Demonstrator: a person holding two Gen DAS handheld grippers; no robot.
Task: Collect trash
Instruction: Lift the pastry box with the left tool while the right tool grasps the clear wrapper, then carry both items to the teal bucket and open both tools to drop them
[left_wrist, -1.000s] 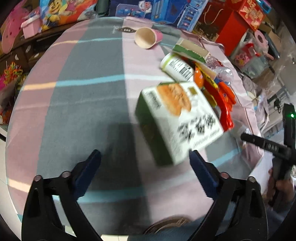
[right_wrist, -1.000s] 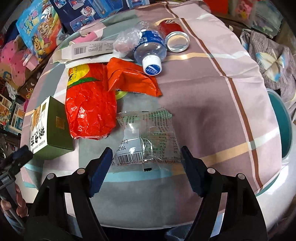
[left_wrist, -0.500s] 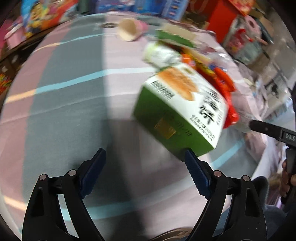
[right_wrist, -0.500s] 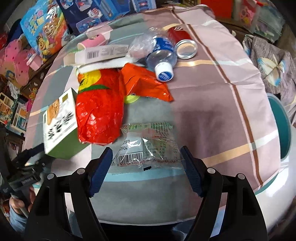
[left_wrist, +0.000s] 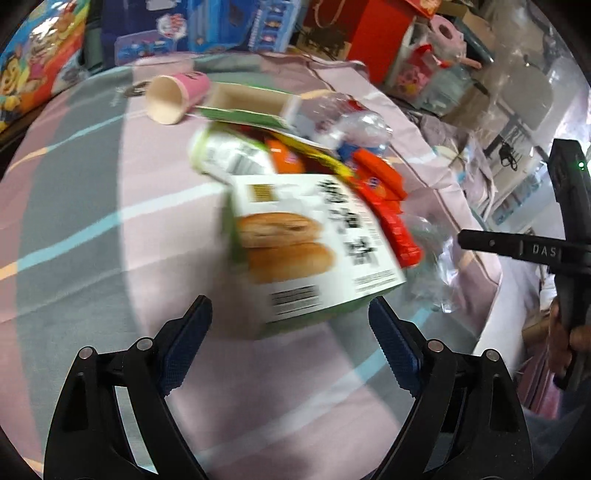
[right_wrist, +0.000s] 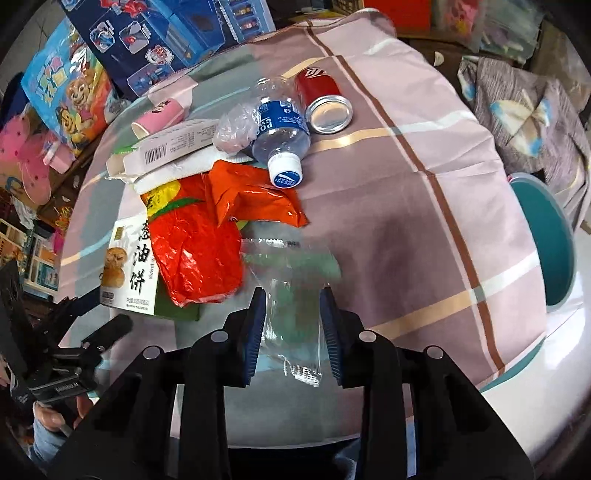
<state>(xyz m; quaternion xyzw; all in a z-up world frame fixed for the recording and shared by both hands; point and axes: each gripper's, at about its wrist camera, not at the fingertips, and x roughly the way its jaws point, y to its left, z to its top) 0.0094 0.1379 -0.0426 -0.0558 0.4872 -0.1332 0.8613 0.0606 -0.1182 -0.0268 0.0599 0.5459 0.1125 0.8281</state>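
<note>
My left tongs stood wide apart and empty, just short of the green-and-white pastry box lying on the tabletop. To its right lay the red snack bag. Further right, at the near edge, my right tongs were closing, the clear plastic wrapper crumpled between their pads.

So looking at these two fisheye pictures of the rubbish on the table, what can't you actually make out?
- Green-and-white cardboard pastry box, left wrist view: motion blur smears its print.
- Clear plastic wrapper, right wrist view: the closing right gripper blurs and covers it; pad contact unclear.
- Teal plastic bin, right wrist view: the table edge hides its inside.
- Red drink can: label too small.
</note>
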